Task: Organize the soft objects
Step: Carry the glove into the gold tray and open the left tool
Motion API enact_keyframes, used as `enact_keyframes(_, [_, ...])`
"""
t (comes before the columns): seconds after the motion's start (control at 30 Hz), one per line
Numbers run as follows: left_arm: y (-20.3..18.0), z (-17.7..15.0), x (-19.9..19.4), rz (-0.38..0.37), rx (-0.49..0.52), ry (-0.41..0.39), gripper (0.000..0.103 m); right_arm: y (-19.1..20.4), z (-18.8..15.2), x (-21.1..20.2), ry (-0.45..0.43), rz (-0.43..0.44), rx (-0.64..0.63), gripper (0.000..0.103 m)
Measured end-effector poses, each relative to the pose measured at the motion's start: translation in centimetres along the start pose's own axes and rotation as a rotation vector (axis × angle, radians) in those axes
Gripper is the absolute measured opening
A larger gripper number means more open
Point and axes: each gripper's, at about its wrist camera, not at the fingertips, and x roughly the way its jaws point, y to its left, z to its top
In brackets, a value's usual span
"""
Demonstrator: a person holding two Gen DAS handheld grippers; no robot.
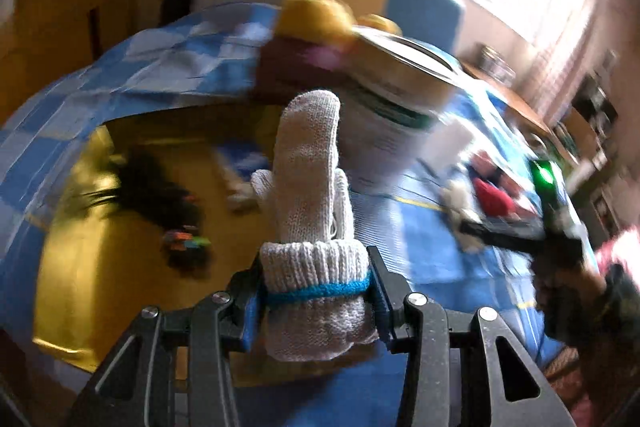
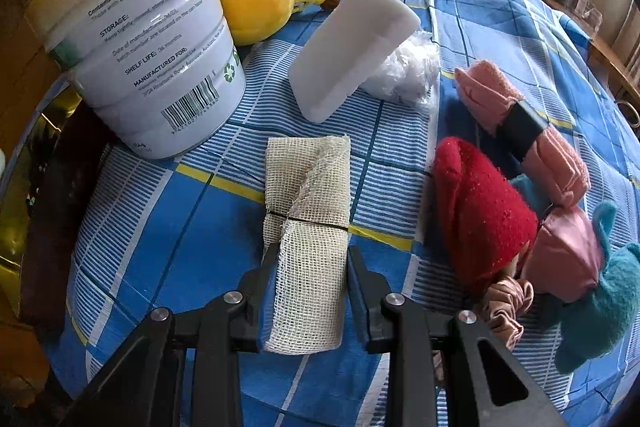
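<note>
Left tool [image 1: 316, 301] grips glove [image 1: 312, 187]; tin [image 2: 136, 39] contents unseen.

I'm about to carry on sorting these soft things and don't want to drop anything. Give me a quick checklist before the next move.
1. Left tongs clamp the white knit glove at its cuff: ok.
2. Right tongs pinch the gauze roll: ok.
3. Gauze roll lifted off the blue checked cloth: cannot tell.
4. White tin upright: ok.
5. Drop spot for the glove: cannot tell, left view blurred.
</note>
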Motion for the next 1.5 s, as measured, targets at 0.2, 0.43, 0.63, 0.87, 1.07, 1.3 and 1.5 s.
enact_keyframes(0.2, [8.2, 2.1, 0.9, 0.083, -0.149, 0.037, 0.045, 0.2, -0.1, 0.0, -0.003, -0.014, -0.016, 0.03])
enact_keyframes(0.43, [13.0, 4.2, 5.1, 0.163, -0.195, 0.133, 0.047, 0.3, -0.1, -0.1, -0.004, -0.02, -0.022, 0.03])
enact_keyframes(0.63, [15.5, 5.5, 7.6, 0.226, -0.218, 0.152, 0.062, 0.3, -0.1, -0.1, -0.004, -0.018, -0.02, 0.03])
enact_keyframes(0.87, [14.4, 4.7, 5.1, 0.288, -0.215, 0.062, 0.074, 0.3, -0.2, 0.0, -0.014, -0.03, -0.024, 0.03])
enact_keyframes(1.07, [10.9, 1.8, 2.6, 0.194, -0.169, 0.032, 0.075, 0.6, -0.1, -0.6, -0.031, -0.051, 0.012, 0.027])
enact_keyframes(1.3, [7.9, -0.4, 1.4, 0.136, -0.09, 0.043, 0.075, 0.1, 0.8, -4.4, -0.112, -0.027, 0.085, 0.026])
enact_keyframes(1.5, [6.9, -1.1, 0.6, 0.101, -0.074, 0.033, 0.075, -1.0, 6.0, -8.5, -0.208, -0.103, 0.129, 0.026])
